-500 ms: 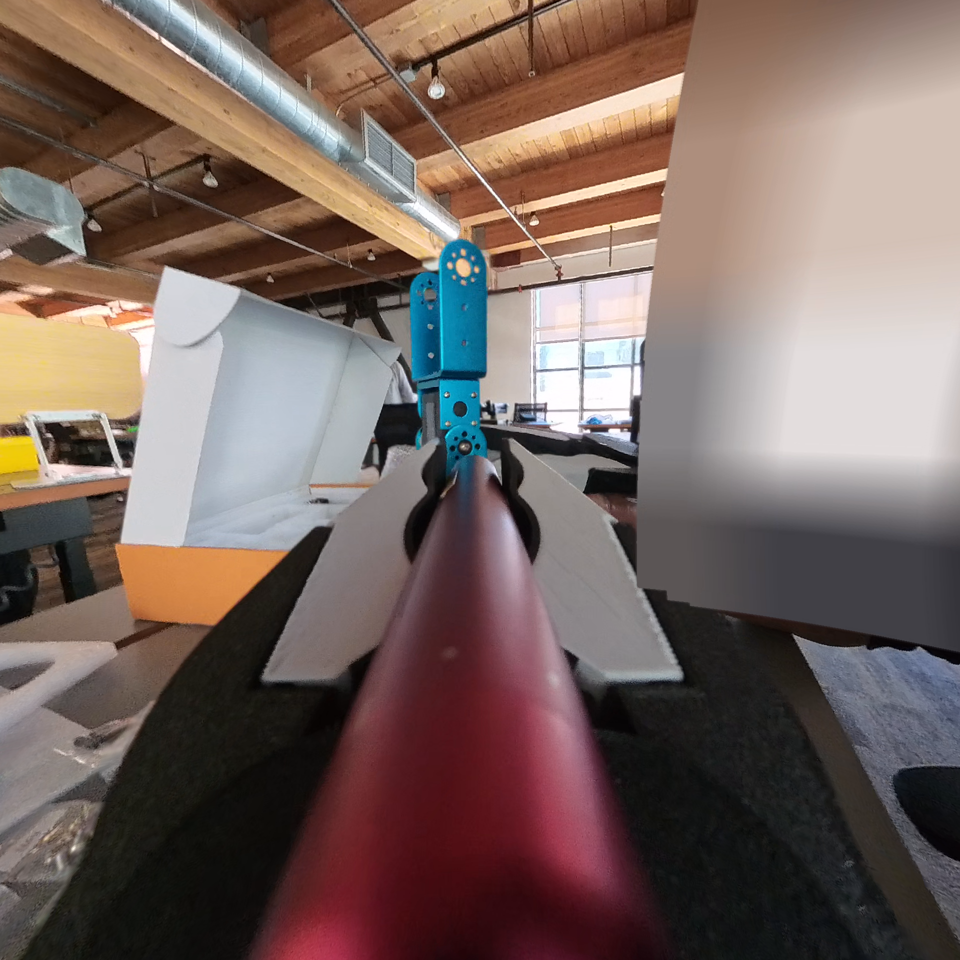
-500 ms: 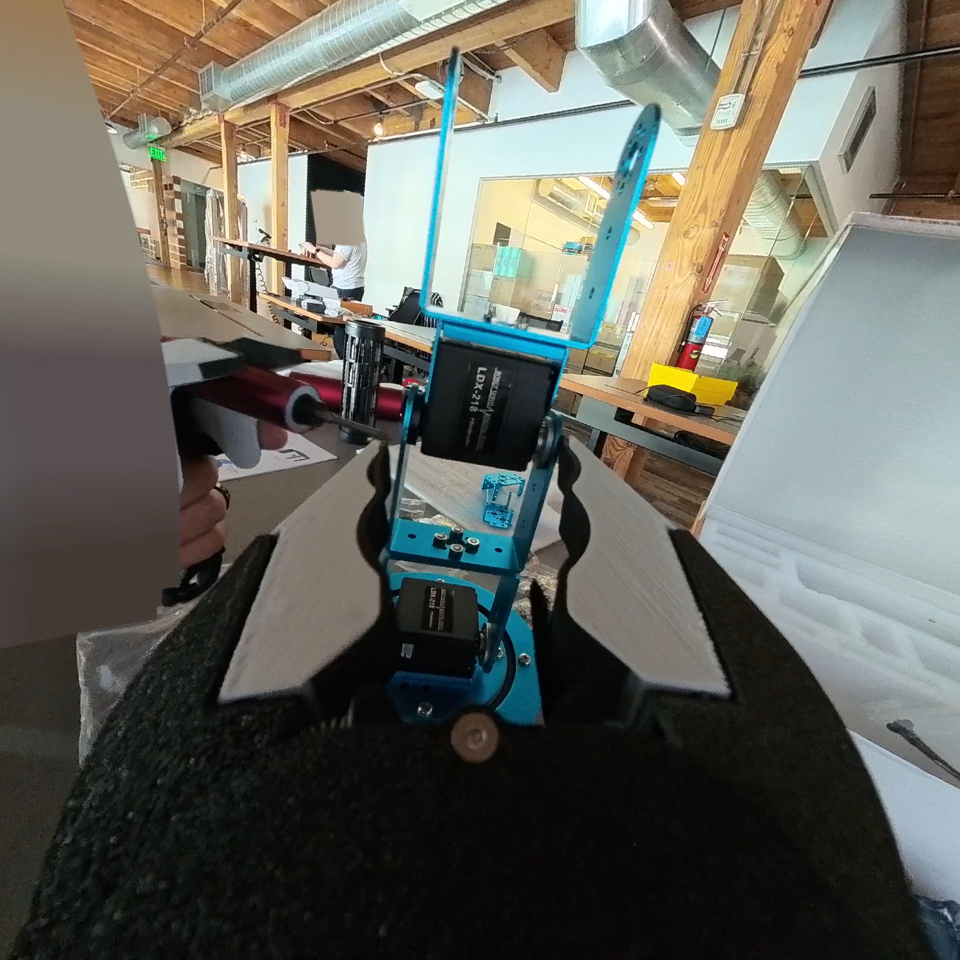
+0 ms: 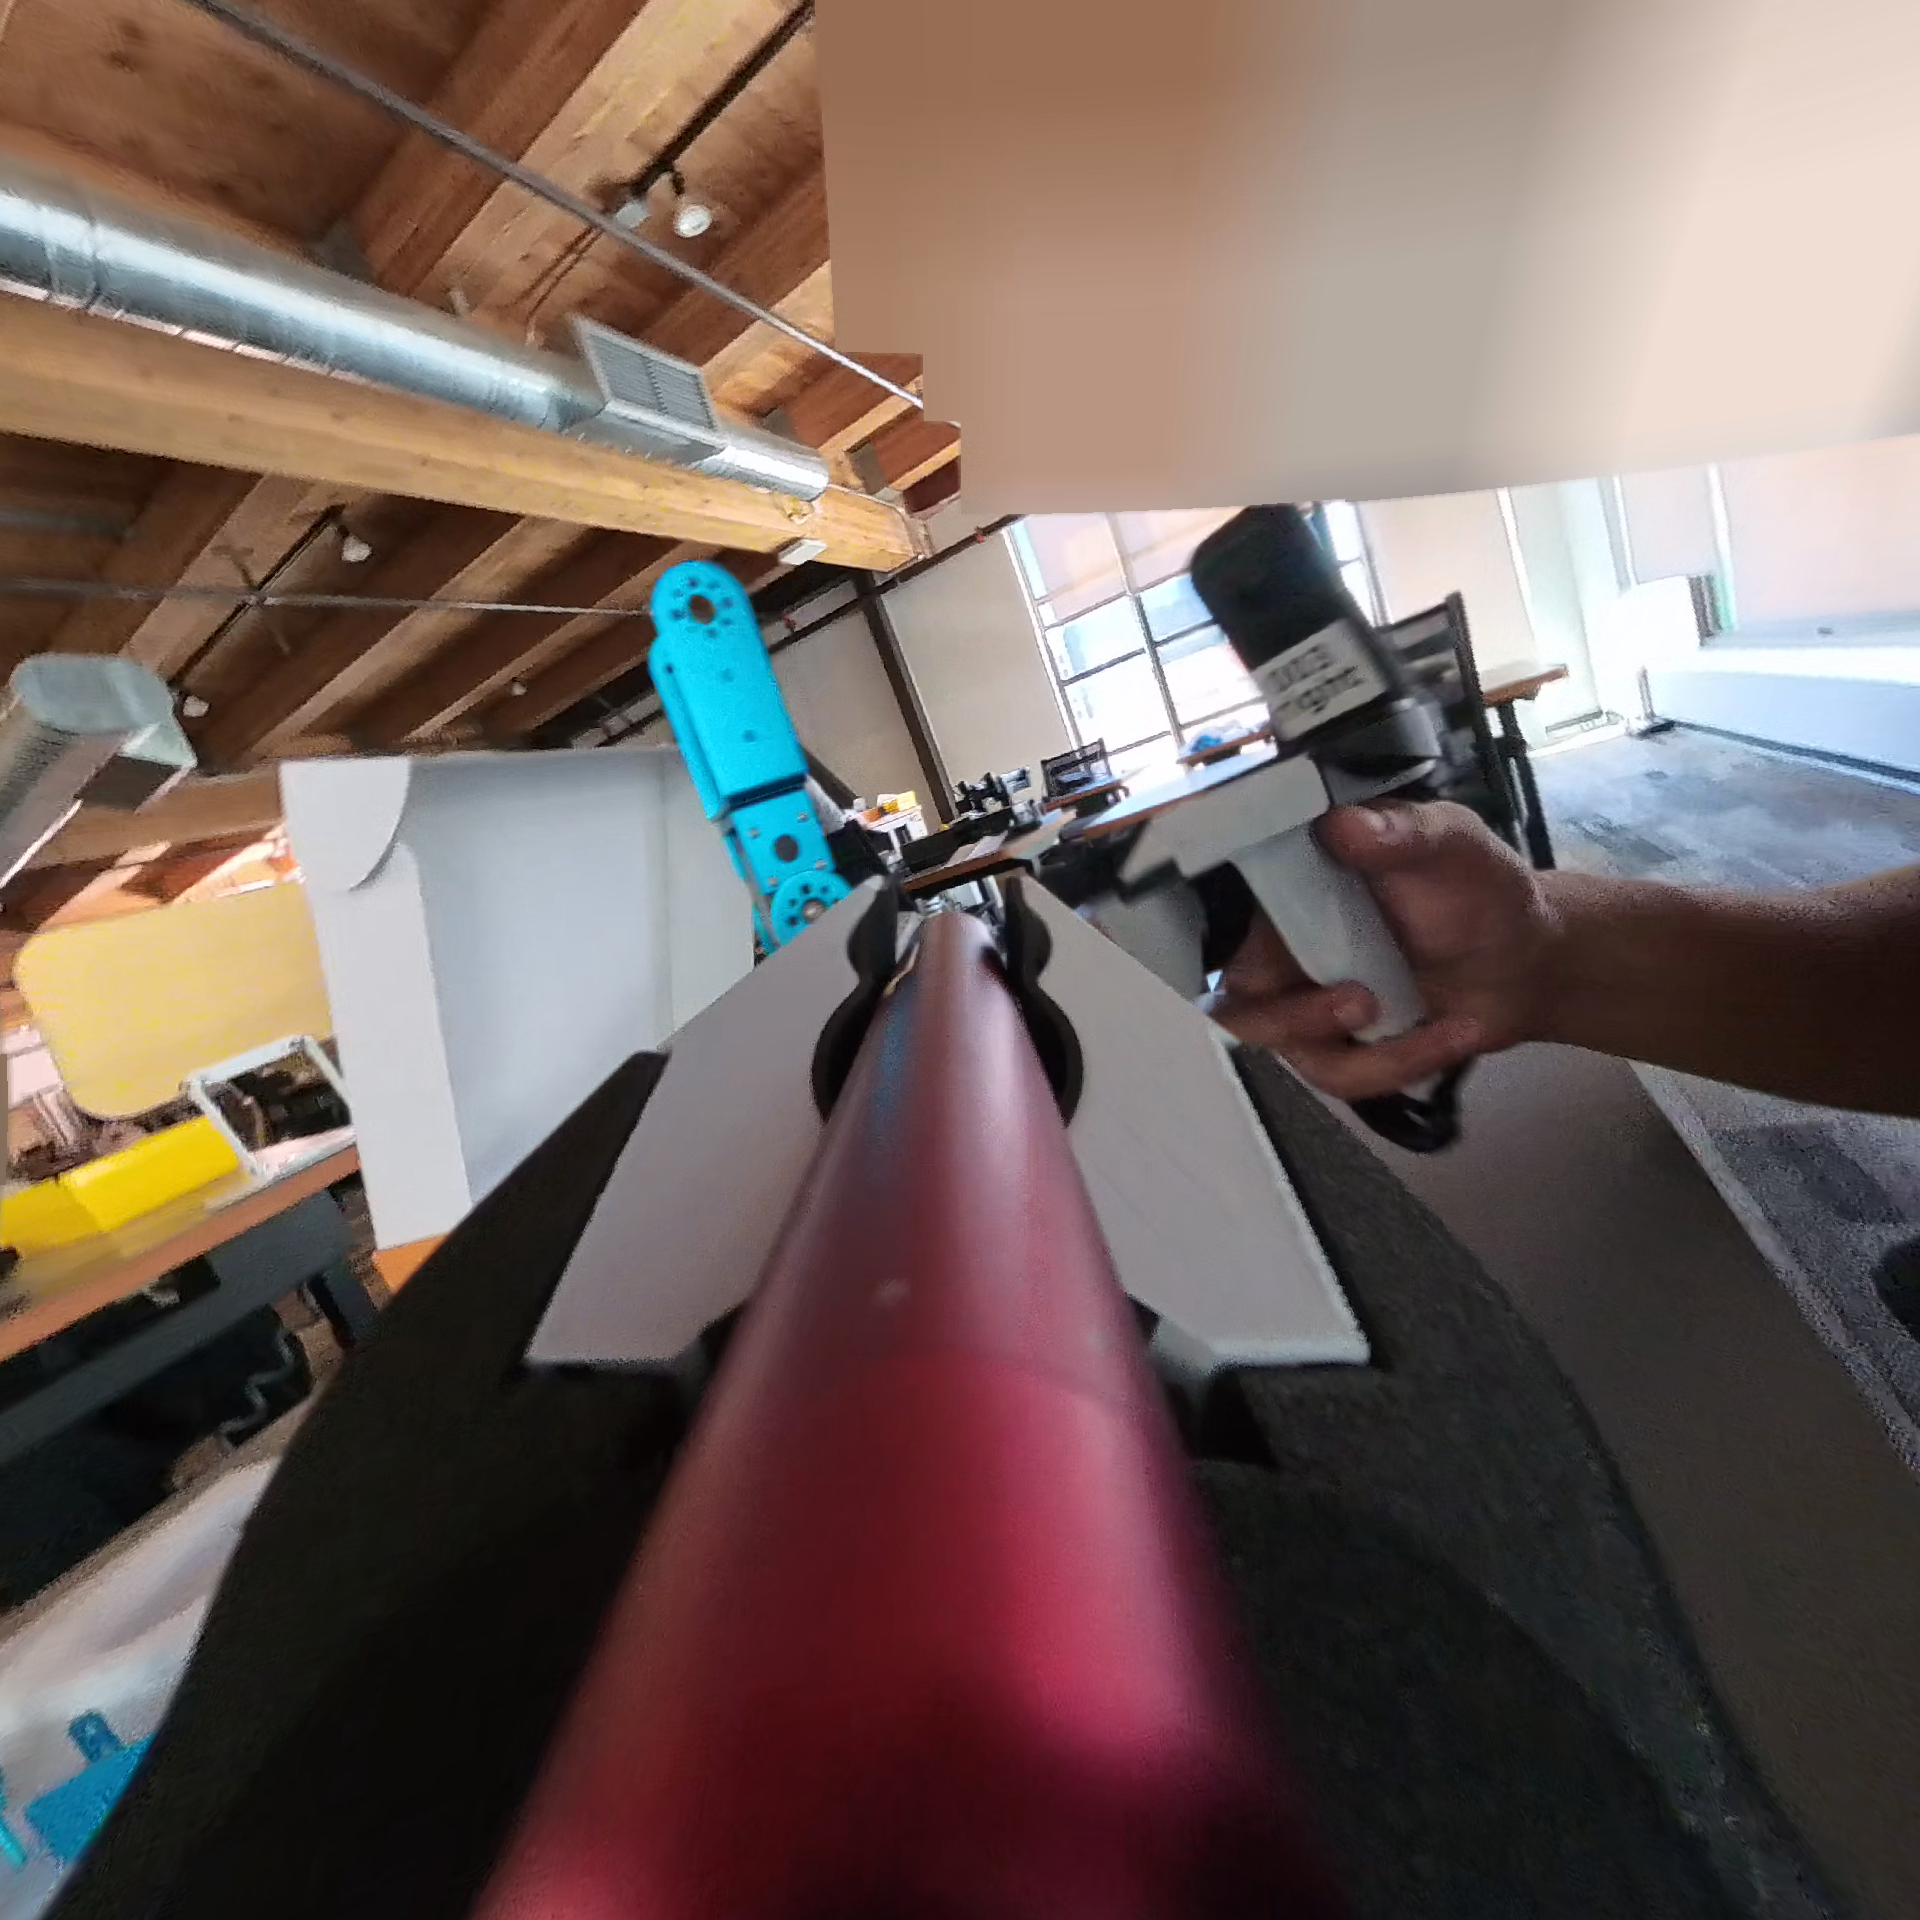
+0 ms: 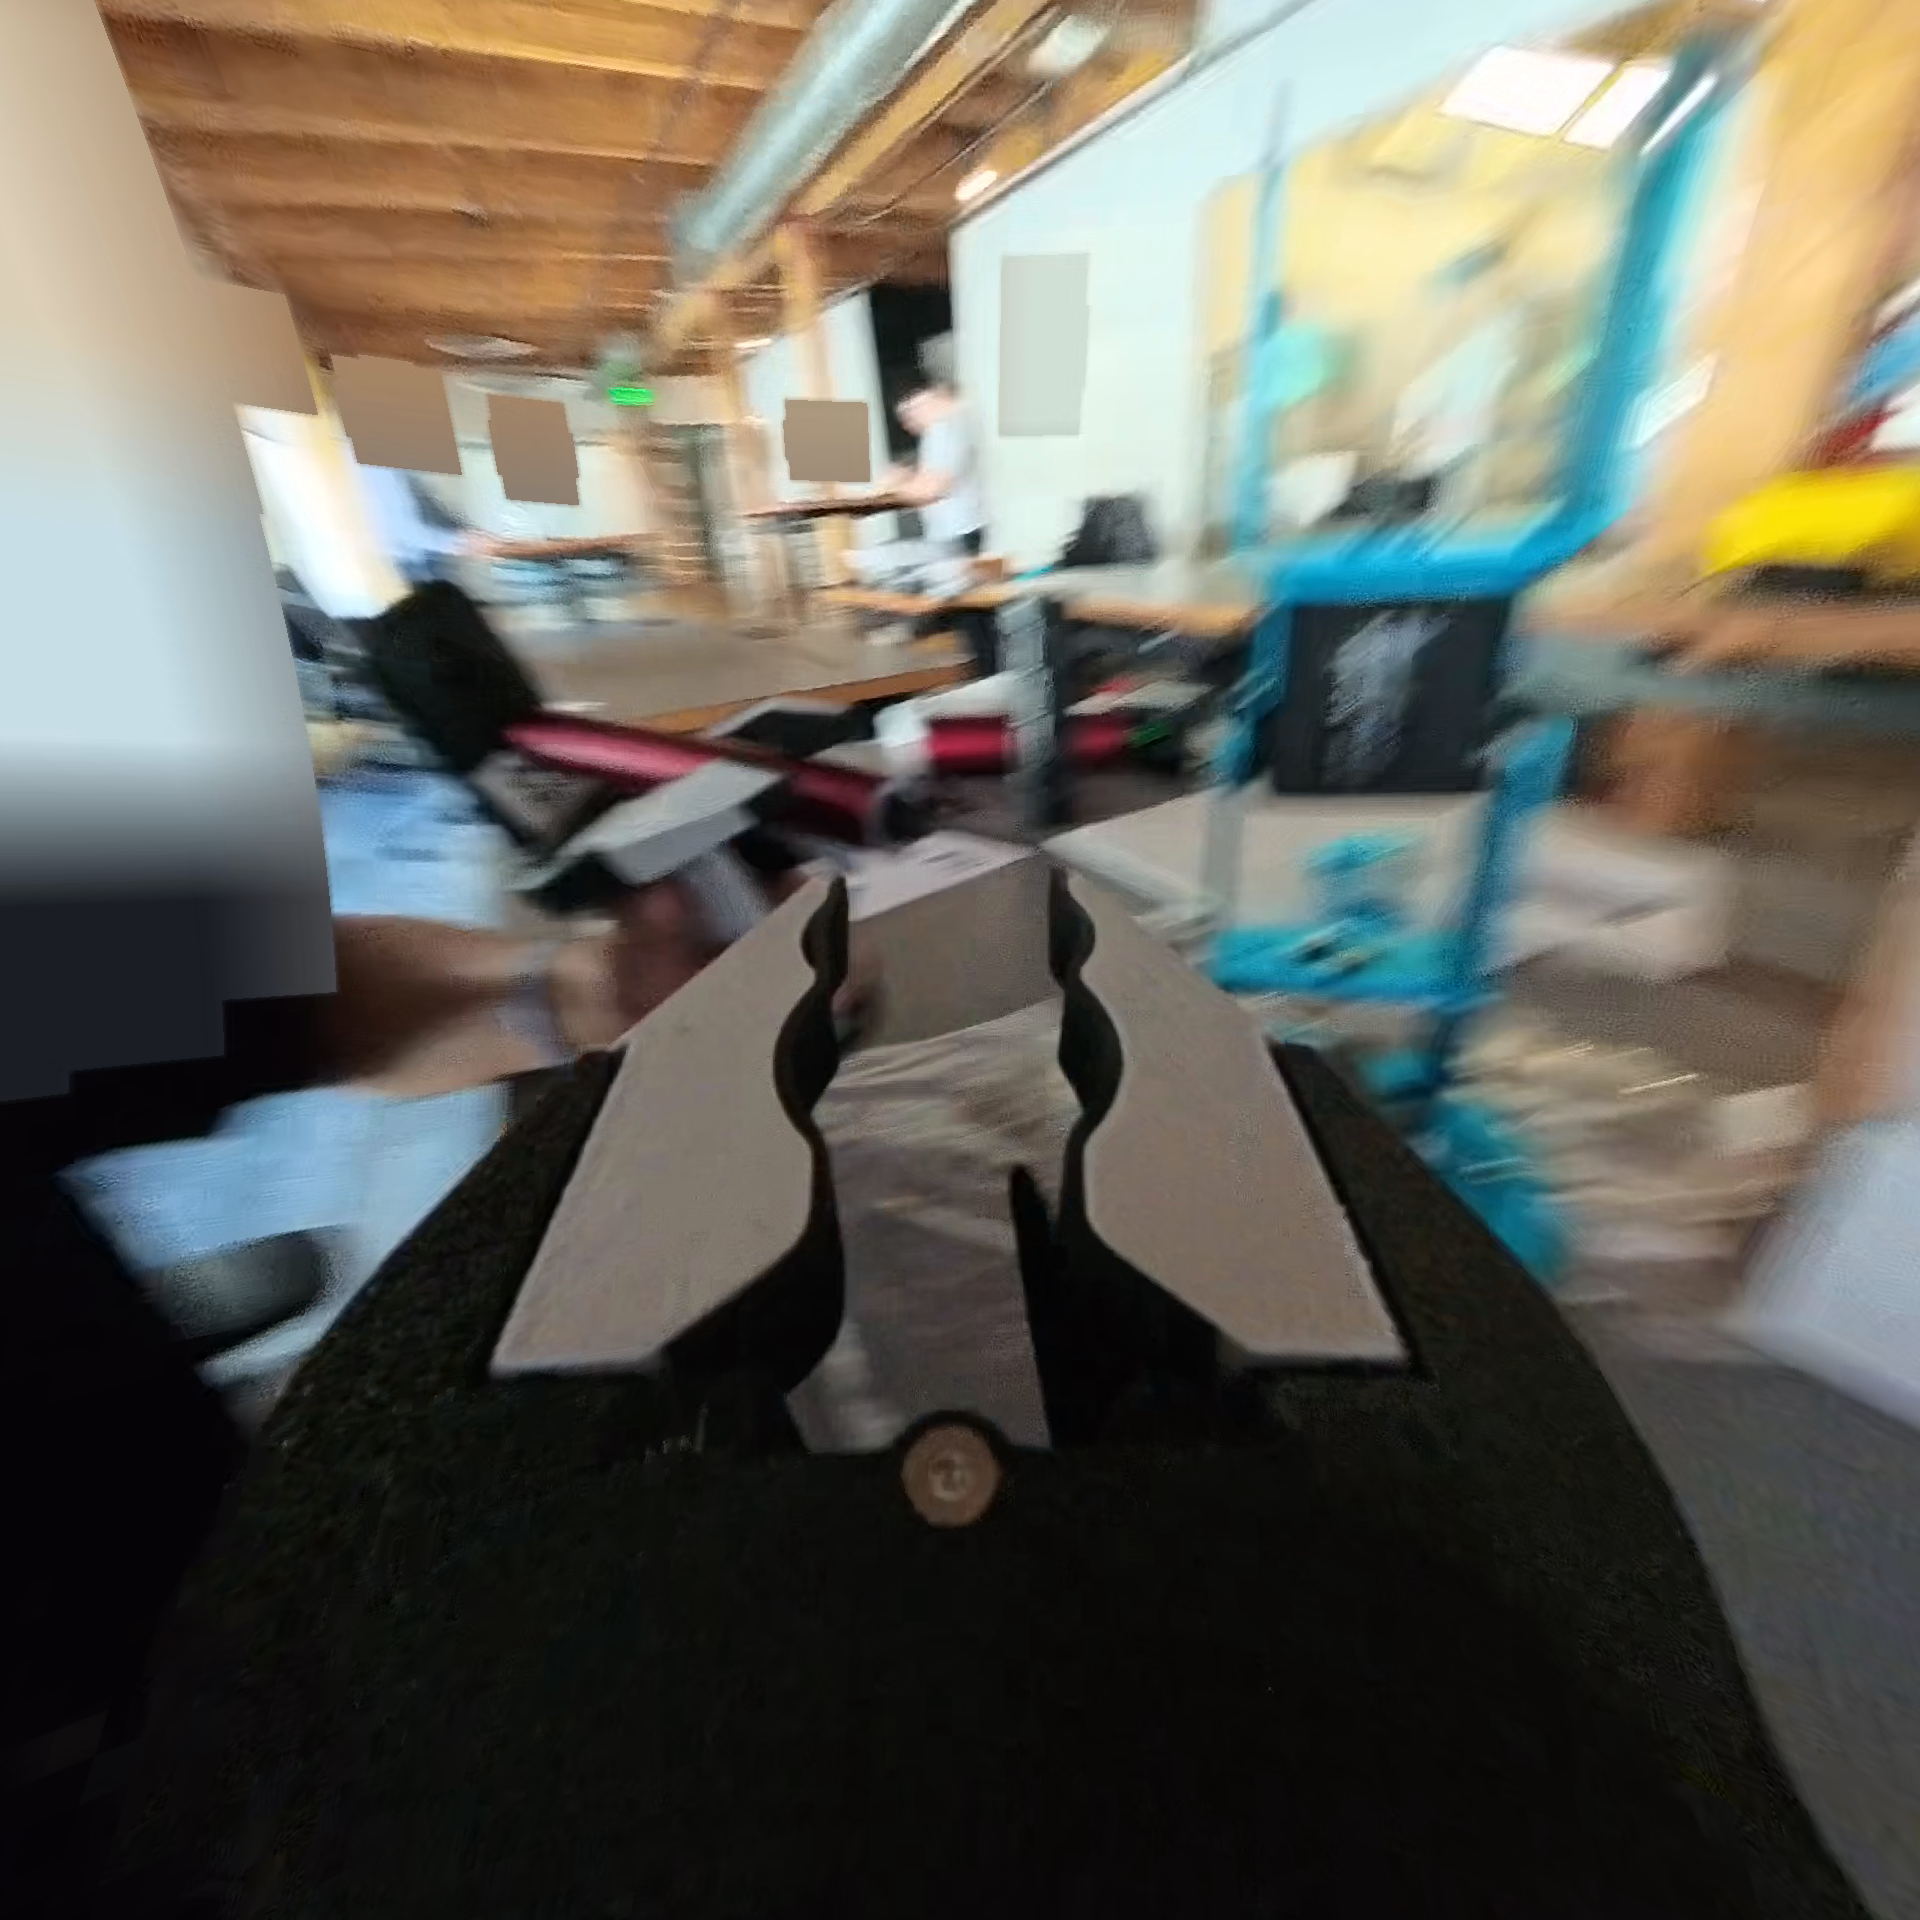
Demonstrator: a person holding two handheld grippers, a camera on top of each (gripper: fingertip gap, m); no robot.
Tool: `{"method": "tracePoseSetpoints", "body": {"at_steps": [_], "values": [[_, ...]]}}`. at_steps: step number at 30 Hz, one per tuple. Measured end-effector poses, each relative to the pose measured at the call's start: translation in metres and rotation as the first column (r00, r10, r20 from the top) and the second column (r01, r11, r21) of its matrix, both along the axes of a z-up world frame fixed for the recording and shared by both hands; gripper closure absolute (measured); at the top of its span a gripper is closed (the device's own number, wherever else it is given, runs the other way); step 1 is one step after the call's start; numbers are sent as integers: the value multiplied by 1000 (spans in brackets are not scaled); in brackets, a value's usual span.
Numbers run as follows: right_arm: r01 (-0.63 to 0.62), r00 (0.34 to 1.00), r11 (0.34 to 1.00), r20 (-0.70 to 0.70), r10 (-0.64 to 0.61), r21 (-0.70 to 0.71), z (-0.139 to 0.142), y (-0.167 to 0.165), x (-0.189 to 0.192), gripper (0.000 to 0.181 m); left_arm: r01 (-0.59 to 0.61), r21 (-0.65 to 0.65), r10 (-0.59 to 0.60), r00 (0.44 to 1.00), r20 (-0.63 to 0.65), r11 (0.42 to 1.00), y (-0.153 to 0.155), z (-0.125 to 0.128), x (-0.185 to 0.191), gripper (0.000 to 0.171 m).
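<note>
A: What does the left gripper [image 3: 951, 920] hold?

B: Its two grey fingers are closed on a long, dark red, round metal tool handle [image 3: 935, 1351]; the handle runs from the camera straight out between the fingers, and its far end sits in the notches near the fingertips.

A: And what lies beyond it?

B: A bright blue metal bracket arm with round holes [image 3: 727, 727] stands tilted just left of the fingertips, past them; whether the tool's tip touches it I cannot tell; behind it stands a white open cardboard box lid [image 3: 499, 956].

A: Where is the right gripper?

B: In the left wrist view a person's hand [image 3: 1392, 945] grips its pale pistol-shaped handle to the right of the red tool; in its own view, much blurred, the right gripper [image 4: 945, 914] has its fingers apart with nothing between them.

A: How does the blue arm lie relative to it?

B: The same blue arm [image 4: 1496, 644], carrying a black block-shaped servo [image 4: 1382, 696], stands to the right of the spread fingers and apart from them; the red tool [image 4: 665, 758] lies farther off to the left.
</note>
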State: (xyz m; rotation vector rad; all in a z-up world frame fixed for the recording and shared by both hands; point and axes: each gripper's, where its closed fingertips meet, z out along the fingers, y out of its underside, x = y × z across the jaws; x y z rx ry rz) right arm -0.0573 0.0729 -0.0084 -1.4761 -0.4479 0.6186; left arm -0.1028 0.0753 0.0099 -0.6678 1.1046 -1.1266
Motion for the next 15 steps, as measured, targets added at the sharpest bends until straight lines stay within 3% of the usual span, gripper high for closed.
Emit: {"method": "tracePoseSetpoints", "body": {"at_steps": [2,6,11,15], "values": [[-195,967,966,-197,160,-173,-21,-7,-30,135,24,52,-24,1000,5,998,-16,-1,-2,152],[-420,785,890,-563,259,-176,-17,-10,-54,144,20,192,-25,1000,20,981,-40,-8,-7,152],[-492,718,851,-638,278,-183,-22,-11,-71,161,33,220,-34,999,0,975,-34,-18,-21,151],[-531,673,833,-674,304,-154,-23,-5,-83,162,41,197,-42,999,4,980,-26,-20,-30,152]]}}
